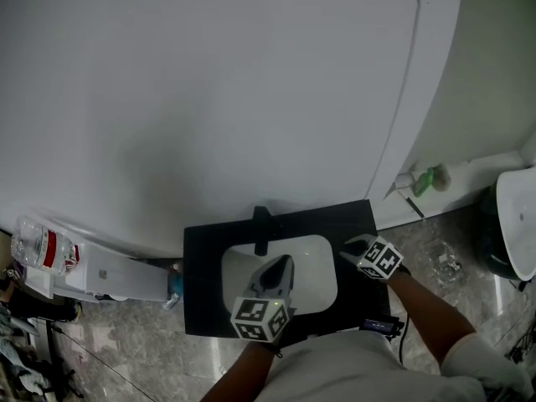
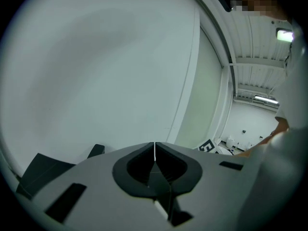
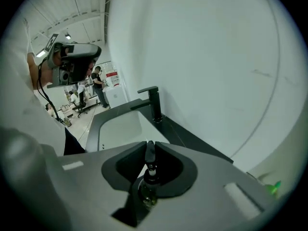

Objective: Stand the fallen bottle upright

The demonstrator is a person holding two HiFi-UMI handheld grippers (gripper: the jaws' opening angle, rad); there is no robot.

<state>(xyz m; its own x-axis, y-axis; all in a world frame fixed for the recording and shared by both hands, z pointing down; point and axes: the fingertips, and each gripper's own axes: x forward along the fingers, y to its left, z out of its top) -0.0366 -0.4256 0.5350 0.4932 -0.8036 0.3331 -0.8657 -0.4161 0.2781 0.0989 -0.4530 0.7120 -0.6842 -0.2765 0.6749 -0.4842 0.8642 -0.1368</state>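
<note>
A small bottle (image 3: 149, 170) with a dark cap, a white neck and a glassy body shows only in the right gripper view. My right gripper (image 3: 150, 146) is shut on it, with the cap up at the jaw tips and the body lower between the jaws. In the head view the right gripper (image 1: 356, 245) hangs over the right end of the black counter (image 1: 201, 258), and the bottle is hidden there. My left gripper (image 1: 285, 265) is above the white sink basin (image 1: 316, 254). Its jaws (image 2: 154, 146) are shut with nothing between them and face the pale wall.
A black faucet (image 1: 261, 224) stands at the back of the basin. A clear plastic water bottle (image 1: 42, 245) lies on a white unit at the left. A green item (image 1: 429, 178) and a white bin (image 1: 515, 216) sit on the floor at the right.
</note>
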